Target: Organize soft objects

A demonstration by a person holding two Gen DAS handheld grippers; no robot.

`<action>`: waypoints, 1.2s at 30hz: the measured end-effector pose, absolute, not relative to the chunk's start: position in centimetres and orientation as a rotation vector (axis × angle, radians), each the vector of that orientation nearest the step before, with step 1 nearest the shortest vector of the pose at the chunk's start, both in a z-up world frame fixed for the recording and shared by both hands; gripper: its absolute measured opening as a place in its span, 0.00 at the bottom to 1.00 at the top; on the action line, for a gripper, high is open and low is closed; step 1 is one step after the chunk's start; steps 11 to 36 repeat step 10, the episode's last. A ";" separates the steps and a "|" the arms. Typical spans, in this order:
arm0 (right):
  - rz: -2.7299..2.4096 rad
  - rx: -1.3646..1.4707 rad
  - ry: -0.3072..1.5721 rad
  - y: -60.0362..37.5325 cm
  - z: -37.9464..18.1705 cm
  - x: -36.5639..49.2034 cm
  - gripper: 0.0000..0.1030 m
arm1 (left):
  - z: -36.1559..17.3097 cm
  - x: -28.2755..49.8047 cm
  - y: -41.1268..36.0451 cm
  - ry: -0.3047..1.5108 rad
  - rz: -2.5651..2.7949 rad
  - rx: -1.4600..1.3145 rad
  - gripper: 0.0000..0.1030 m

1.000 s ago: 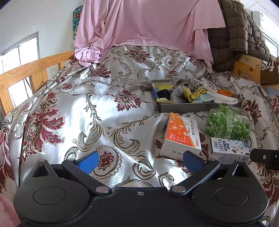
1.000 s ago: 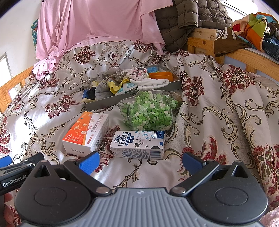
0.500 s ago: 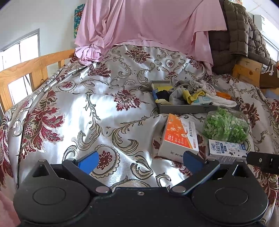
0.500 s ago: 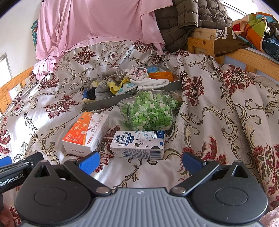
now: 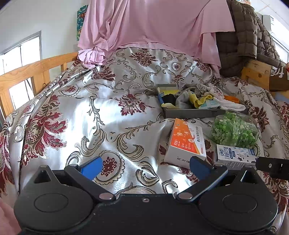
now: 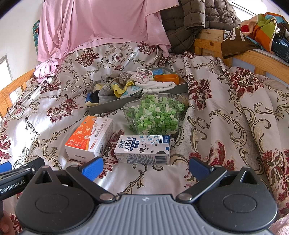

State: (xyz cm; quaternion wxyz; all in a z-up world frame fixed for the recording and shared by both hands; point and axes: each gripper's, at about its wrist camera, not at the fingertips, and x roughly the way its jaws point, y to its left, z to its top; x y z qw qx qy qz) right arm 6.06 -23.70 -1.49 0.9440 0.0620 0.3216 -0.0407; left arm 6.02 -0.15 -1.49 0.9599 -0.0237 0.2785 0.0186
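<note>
A grey tray (image 6: pixel 137 103) (image 5: pixel 191 113) on the bed holds a jumble of soft items: white socks (image 6: pixel 155 85), a yellow cloth (image 6: pixel 122 88), a grey garment (image 6: pixel 106 94) and an orange band (image 6: pixel 166 78). My right gripper (image 6: pixel 145 167) is open low over the bedspread, with the milk carton (image 6: pixel 143 149) just beyond its fingertips. My left gripper (image 5: pixel 146 165) is open too, to the left of the boxes, nothing between its fingers. The right gripper's edge (image 5: pixel 272 165) shows at the far right of the left wrist view.
An orange and white box (image 6: pixel 89 138) (image 5: pixel 186 142) and a clear container of green paper stars (image 6: pixel 154 113) (image 5: pixel 233 130) lie in front of the tray. Wooden bed rails (image 5: pixel 27 76) (image 6: pixel 252 57), a pink sheet (image 6: pixel 101 23), a padded jacket (image 6: pixel 200 16) and piled clothes (image 6: pixel 260 32) surround the bedspread.
The left gripper has drifted slightly back and left, so the boxes sit a little farther right in its view. The right gripper has stayed put. Both stay open.
</note>
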 end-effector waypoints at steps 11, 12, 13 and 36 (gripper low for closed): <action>-0.083 0.127 0.656 -23.7 -1.5 6.1 1.00 | -1.5 6.0 -0.1 0.567 0.043 -0.046 0.99; -0.083 0.127 0.656 -23.7 -1.5 6.1 1.00 | -1.5 6.0 -0.1 0.567 0.043 -0.046 0.99; -0.083 0.127 0.656 -23.7 -1.5 6.1 1.00 | -1.5 6.0 -0.1 0.567 0.043 -0.046 0.99; -0.083 0.127 0.656 -23.7 -1.5 6.1 1.00 | -1.5 6.0 -0.1 0.567 0.043 -0.046 0.99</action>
